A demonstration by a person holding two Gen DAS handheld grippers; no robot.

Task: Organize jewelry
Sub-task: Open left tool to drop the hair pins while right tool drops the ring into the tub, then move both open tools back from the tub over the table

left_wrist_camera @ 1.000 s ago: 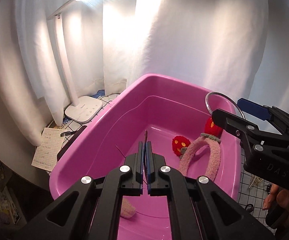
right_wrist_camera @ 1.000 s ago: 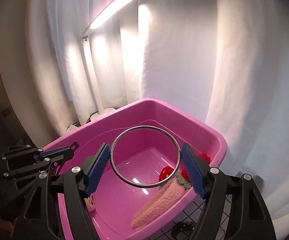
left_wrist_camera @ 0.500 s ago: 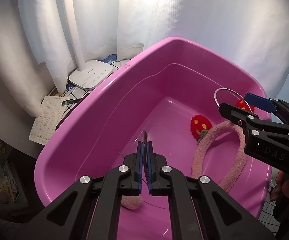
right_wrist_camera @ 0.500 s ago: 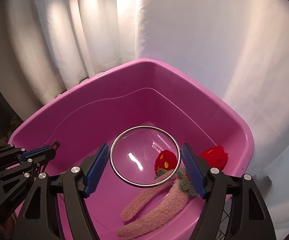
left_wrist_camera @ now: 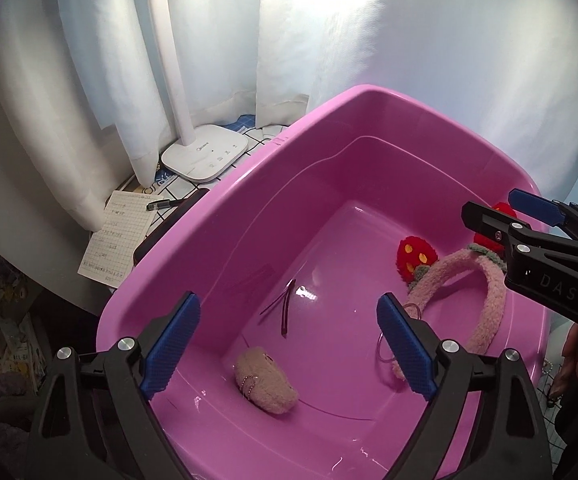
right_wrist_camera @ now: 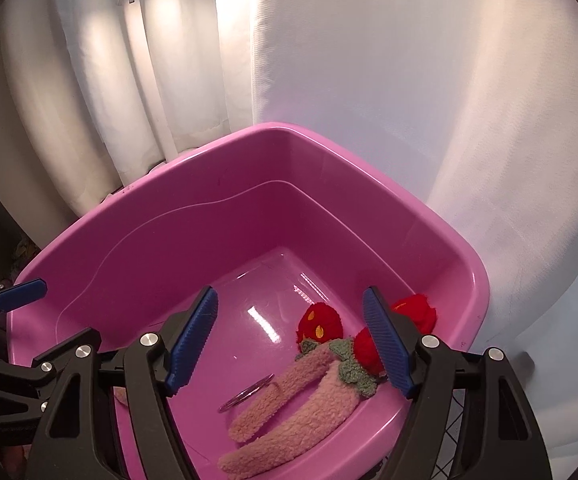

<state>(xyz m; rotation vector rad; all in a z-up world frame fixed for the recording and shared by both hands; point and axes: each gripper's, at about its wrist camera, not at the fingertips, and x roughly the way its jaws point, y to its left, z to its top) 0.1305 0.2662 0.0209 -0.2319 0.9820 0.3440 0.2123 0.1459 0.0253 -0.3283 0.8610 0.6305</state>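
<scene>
A pink plastic tub (left_wrist_camera: 225, 216) (right_wrist_camera: 465, 280) holds a fuzzy pink headband with red strawberries (left_wrist_camera: 489, 292) (right_wrist_camera: 297, 408), a thin dark hair clip (left_wrist_camera: 285, 312) on the floor, a fuzzy pink clip (left_wrist_camera: 265, 384), and a silver bangle (right_wrist_camera: 247, 392) (left_wrist_camera: 381, 346) leaning on the headband. My left gripper (left_wrist_camera: 289, 344) is open and empty above the tub floor. My right gripper (right_wrist_camera: 289, 340) is open and empty over the tub; it also shows in the left wrist view (left_wrist_camera: 501, 212).
A white lamp base (left_wrist_camera: 205, 156) stands left of the tub, with a notepad (left_wrist_camera: 113, 236) and a pen (left_wrist_camera: 167, 204) beside it. White curtains (right_wrist_camera: 369, 60) hang behind. A wire grid with small items (left_wrist_camera: 549, 384) lies at the right.
My left gripper opened and the dark hair clip dropped onto the tub floor. My right gripper opened and the silver bangle fell beside the headband. Both grippers moved lower over the tub.
</scene>
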